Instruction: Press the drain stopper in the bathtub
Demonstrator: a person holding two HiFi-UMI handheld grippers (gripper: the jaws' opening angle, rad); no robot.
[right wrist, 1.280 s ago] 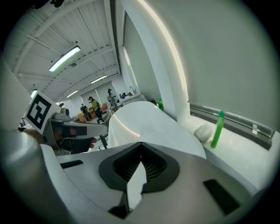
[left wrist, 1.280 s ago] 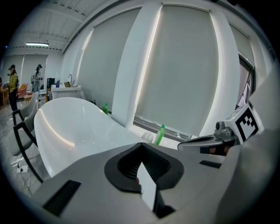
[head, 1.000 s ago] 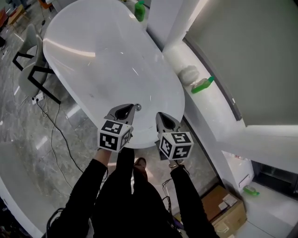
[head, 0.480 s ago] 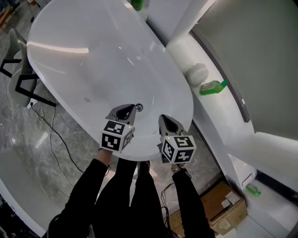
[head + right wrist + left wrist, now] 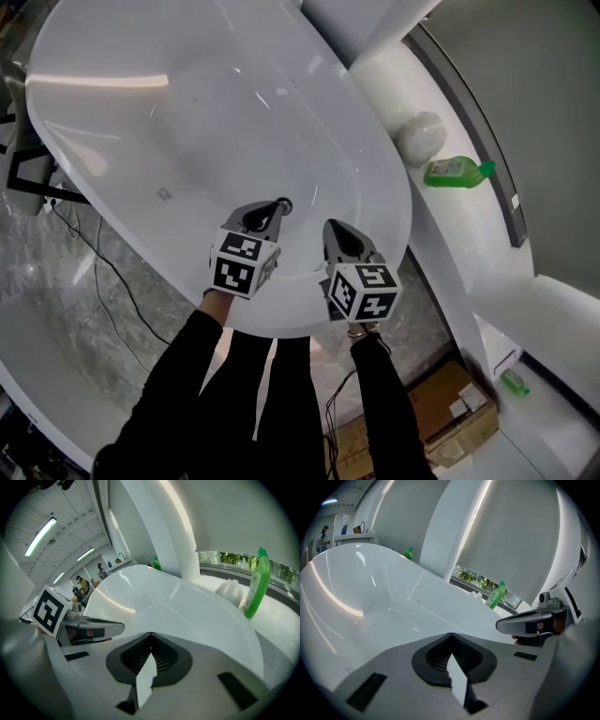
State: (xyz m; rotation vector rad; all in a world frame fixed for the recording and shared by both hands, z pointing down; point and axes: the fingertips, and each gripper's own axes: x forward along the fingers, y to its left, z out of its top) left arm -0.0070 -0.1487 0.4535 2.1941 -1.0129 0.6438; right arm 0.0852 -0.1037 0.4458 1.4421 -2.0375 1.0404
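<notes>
- At the near end of the one white bathtub (image 5: 112, 56), one round drain stopper (image 5: 284, 204) lies face up on the floor; being round, it shows no long axis.
- Two grippers: the left gripper (image 5: 270, 212), jaws together and empty, has its tip just beside the stopper; contact unclear.
- The right gripper (image 5: 334, 229), also closed on nothing, is alongside.

The bathtub (image 5: 141, 56) was glossy white, its drain stopper (image 5: 284, 205) silvery. The left hand-held gripper (image 5: 267, 214) and the right hand-held gripper (image 5: 336, 234) were pale grey with black ribbed pads and black-and-white square markers. The bottle (image 5: 455, 172) on the white ledge (image 5: 487, 244) was bright green. The floor (image 5: 112, 300) was grey and marble-veined, and the sleeves (image 5: 178, 375) were black.
</notes>
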